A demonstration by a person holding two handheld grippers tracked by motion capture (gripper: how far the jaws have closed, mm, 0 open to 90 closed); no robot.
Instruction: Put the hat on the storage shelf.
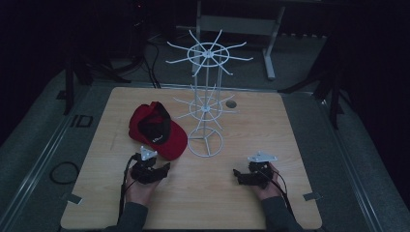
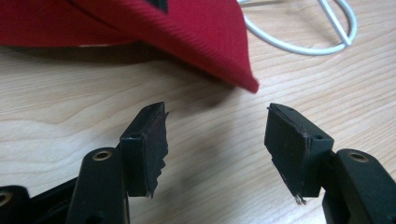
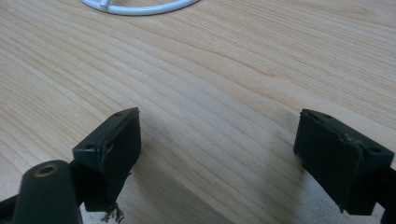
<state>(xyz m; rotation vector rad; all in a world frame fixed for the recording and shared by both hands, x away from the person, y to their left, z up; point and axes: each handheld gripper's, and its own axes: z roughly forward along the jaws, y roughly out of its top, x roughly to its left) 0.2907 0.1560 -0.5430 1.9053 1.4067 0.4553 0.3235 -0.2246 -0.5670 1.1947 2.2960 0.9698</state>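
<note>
Left gripper (image 2: 217,135), jaws spread and empty, faces our red cap's (image 2: 196,32) brim near the tabletop's left edge; next we probably advance and pinch it.

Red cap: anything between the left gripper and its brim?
Nothing visible. In the left gripper view the left gripper has its jaws open over bare wooden table, and the red cap has its brim edge just ahead of the tips, untouched. The white wire rack stands off to the cap's side, not in the path.
</note>
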